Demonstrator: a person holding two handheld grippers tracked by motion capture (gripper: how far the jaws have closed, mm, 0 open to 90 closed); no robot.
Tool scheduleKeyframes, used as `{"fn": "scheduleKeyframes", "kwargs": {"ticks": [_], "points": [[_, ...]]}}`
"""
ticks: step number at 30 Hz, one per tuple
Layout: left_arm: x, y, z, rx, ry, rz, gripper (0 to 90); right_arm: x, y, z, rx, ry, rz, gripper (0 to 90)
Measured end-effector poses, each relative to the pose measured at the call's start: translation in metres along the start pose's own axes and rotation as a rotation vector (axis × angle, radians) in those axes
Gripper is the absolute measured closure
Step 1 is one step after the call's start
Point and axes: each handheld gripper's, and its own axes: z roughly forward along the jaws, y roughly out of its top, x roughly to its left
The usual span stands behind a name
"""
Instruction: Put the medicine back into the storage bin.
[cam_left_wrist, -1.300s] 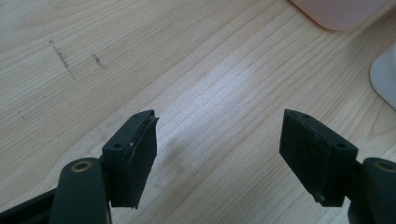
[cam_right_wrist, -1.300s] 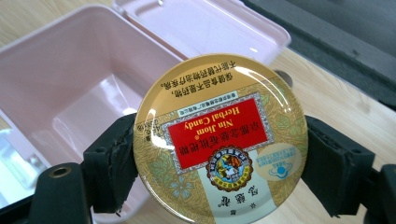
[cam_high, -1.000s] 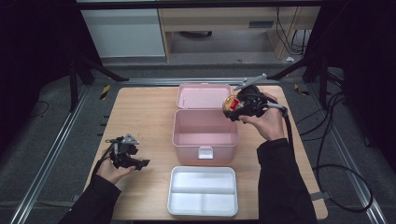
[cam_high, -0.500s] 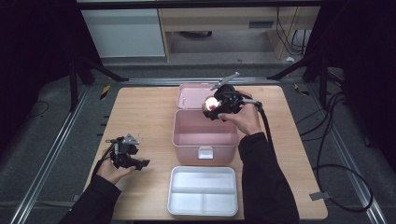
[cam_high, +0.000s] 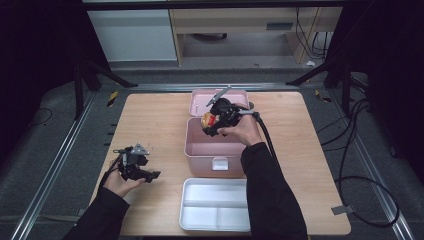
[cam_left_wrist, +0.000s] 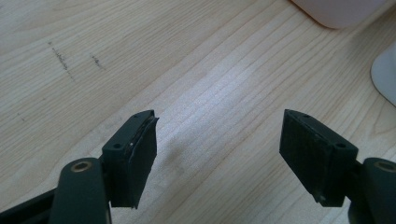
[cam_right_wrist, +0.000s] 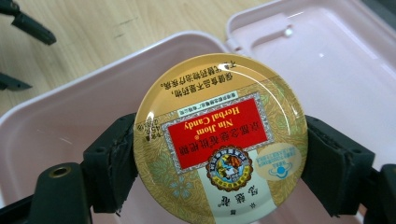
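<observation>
The left hand-held gripper (cam_high: 141, 172) is held low over the wooden surface (cam_high: 150, 115), its jaws spread wide with nothing between them. To its right, a round gold candy tin (cam_right_wrist: 219, 135) is clamped between the jaws of the right hand-held gripper (cam_high: 214, 121), above the open pink box (cam_high: 200, 145).

A round gold tin (cam_right_wrist: 219, 135) with a red label saying "Herbal Candy" is pinched at its sides, held in the air over the open pink box (cam_high: 200, 147). The box's lid (cam_high: 200, 100) lies flat behind it.
</observation>
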Motion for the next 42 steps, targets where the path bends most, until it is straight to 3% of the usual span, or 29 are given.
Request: {"fn": "scheduleKeyframes", "kwargs": {"ticks": [9, 24, 36, 42], "points": [[0.0, 0.0, 0.001, 0.001, 0.0, 0.001, 27.4, 0.006, -0.003, 0.022, 0.063, 0.032, -0.042, 20.6], [0.0, 0.0, 0.002, 0.006, 0.0, 0.004, 27.4, 0.007, -0.021, 0.06, 0.175, 0.073, -0.036, 20.4], [-0.001, 0.0, 0.002, 0.007, 0.0, 0.005, 27.3, 0.011, -0.022, 0.06, 0.155, 0.095, -0.029, 16.9], [0.0, 0.0, 0.001, 0.001, -0.001, 0.006, 27.3, 0.007, -0.016, 0.033, 0.068, 0.072, -0.023, 19.2]]}}
